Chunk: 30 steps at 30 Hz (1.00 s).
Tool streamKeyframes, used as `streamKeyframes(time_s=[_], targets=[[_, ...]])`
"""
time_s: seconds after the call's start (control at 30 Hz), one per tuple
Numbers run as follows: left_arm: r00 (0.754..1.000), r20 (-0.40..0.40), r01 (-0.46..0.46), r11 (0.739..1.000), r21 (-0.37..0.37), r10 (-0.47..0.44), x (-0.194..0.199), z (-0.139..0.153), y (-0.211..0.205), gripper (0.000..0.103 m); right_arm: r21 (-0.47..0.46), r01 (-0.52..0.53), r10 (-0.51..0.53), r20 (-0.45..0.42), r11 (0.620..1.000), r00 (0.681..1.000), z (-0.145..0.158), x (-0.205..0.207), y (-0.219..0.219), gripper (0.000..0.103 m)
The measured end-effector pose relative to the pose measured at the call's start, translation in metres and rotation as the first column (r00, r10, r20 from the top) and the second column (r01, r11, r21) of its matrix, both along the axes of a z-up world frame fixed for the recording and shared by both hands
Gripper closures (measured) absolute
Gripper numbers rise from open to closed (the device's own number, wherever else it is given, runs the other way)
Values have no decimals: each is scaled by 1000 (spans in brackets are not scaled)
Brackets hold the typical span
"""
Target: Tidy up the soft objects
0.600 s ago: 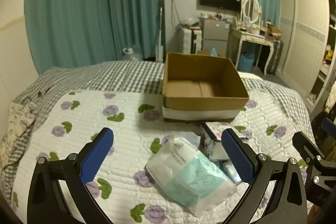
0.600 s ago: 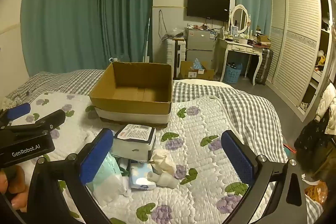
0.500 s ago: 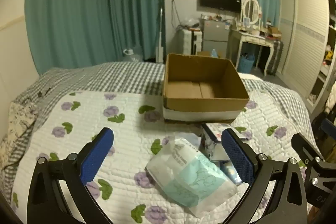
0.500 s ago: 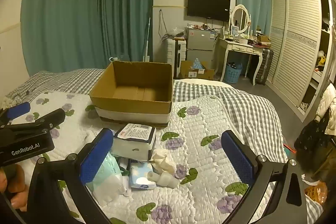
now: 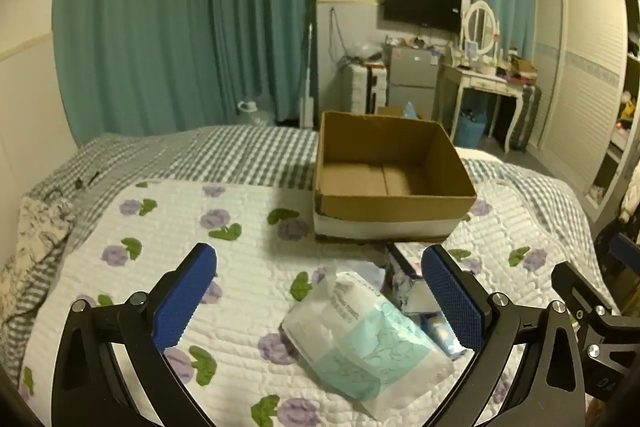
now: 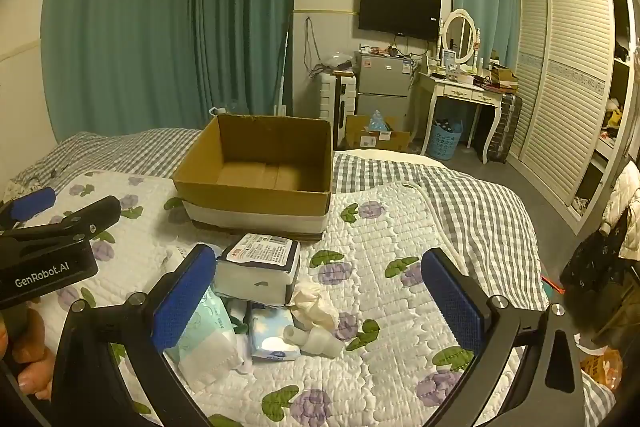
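A pile of soft packs lies on the flowered quilt in front of an empty cardboard box (image 5: 392, 175) (image 6: 260, 179). Nearest the left gripper (image 5: 320, 291) is a white and mint plastic-wrapped pack (image 5: 368, 339) (image 6: 204, 335); the gripper hovers over it, open, jaws wide, holding nothing. In the right wrist view a white tissue pack with a printed label (image 6: 258, 269), a small blue pack (image 6: 270, 337), crumpled cream tissue (image 6: 312, 307) and a small white roll (image 6: 320, 339) lie together. The right gripper (image 6: 320, 291) hangs open above them, empty.
The bed carries a white quilt with purple flowers (image 6: 400, 307) over a grey checked sheet (image 6: 472, 199). Teal curtains (image 5: 180, 19), a small fridge (image 6: 384, 83), a dressing table (image 6: 460, 91) and a slatted wardrobe (image 6: 572, 87) stand beyond. A hand (image 6: 24, 351) grips the left tool's handle.
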<state>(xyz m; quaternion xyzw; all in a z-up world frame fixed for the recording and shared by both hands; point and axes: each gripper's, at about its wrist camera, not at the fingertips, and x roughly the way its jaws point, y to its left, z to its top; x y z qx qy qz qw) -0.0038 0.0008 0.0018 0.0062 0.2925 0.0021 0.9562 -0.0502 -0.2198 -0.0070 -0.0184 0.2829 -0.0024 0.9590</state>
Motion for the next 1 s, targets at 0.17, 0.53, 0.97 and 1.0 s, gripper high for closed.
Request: streamKeyframes(time_s=[0.17, 0.53, 0.97, 1.0], targets=[[1000, 1, 17, 1000, -1, -17, 1, -1, -1, 0, 16, 0, 0, 4, 1000, 1000, 0, 0, 0, 0], [1000, 0, 9, 1000, 7, -9, 2, -1, -2, 0, 18, 5, -5, 1, 1000, 1000, -3, 4, -3, 0], [1000, 0, 7, 1000, 6, -7, 3, -3, 1, 0, 15, 5, -6, 4, 1000, 1000, -5, 4, -4, 0], [1000, 0, 6, 1000, 6, -6, 3, -3, 1, 0, 15, 6, -6, 4, 1000, 1000, -5, 4, -3, 0]])
